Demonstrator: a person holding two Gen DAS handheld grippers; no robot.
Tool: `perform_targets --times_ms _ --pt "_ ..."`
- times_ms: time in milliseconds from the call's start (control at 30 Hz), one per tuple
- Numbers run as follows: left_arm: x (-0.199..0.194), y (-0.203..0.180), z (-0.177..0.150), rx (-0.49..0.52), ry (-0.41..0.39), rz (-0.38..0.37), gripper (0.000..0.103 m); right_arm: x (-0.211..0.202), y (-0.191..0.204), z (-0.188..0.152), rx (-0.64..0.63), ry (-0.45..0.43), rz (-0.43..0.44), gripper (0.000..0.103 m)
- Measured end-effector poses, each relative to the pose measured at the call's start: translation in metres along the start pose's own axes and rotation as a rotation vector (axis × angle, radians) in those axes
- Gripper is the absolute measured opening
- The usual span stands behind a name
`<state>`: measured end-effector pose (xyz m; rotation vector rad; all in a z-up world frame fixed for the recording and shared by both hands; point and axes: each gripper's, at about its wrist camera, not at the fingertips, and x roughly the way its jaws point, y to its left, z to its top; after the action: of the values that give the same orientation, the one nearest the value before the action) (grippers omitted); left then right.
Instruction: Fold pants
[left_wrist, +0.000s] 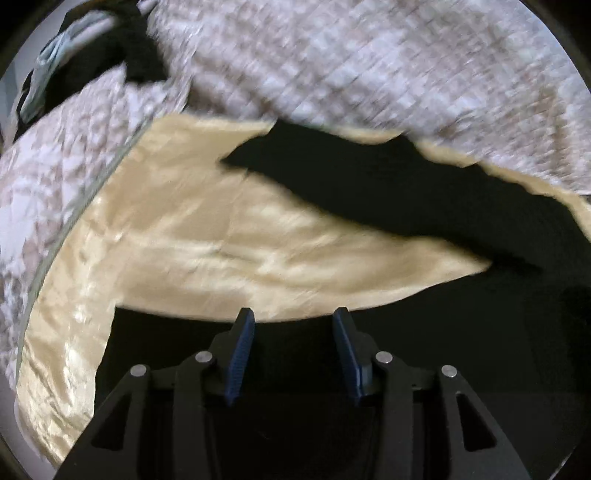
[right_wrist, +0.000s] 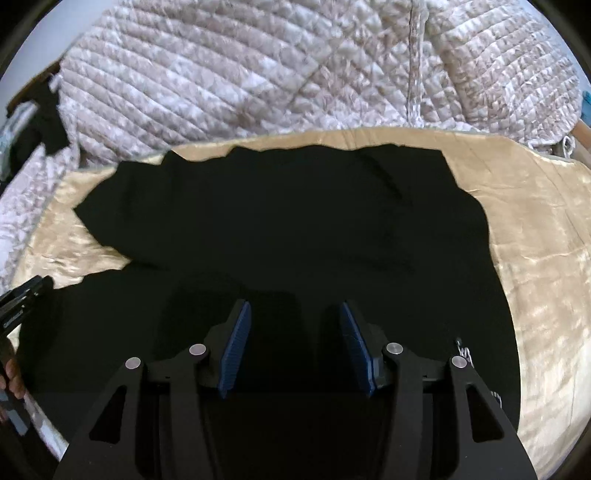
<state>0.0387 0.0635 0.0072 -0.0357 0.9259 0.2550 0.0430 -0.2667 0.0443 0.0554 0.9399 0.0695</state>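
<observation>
While black pants (right_wrist: 288, 221) lie below, both grippers seemingly gape empty.

bedding | a shiny beige sheet (right_wrist: 535, 258) is spread ahead of the tongs (creased) | a quilted pale blanket (right_wrist: 258, 74) is bunched beyond it

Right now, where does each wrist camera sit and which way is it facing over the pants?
Left wrist: on the left gripper, angled down at the black pants edge and the gold blanket; both blue fingers show, apart.
Right wrist: on the right gripper, angled down over the pants' middle; its fingers are apart, and the person's hand shows at left.
Shared: pants, blanket, quilted cover.
</observation>
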Motion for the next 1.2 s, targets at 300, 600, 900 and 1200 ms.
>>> perform_targets --times_ms 300,600,900,1200 --pt "-0.007 0.009 0.011 -0.052 0.002 -0.085 0.050 -0.017 -0.036 0.013 0.149 -0.025 0.006 0.051" --pt "0.008 -0.002 0.093 0.009 -0.103 -0.185 0.066 -0.009 -0.041 0.070 0.044 -0.085 0.087 0.059" --pt "0.088 -0.058 0.165 0.155 -0.062 -0.202 0.069 0.049 -0.047 0.121 -0.044 -0.027 0.054 0.059" --pt "0.149 -0.087 0.174 0.268 -0.061 -0.019 0.072 0.126 -0.048 0.151 -0.080 0.113 -0.020 0.060"
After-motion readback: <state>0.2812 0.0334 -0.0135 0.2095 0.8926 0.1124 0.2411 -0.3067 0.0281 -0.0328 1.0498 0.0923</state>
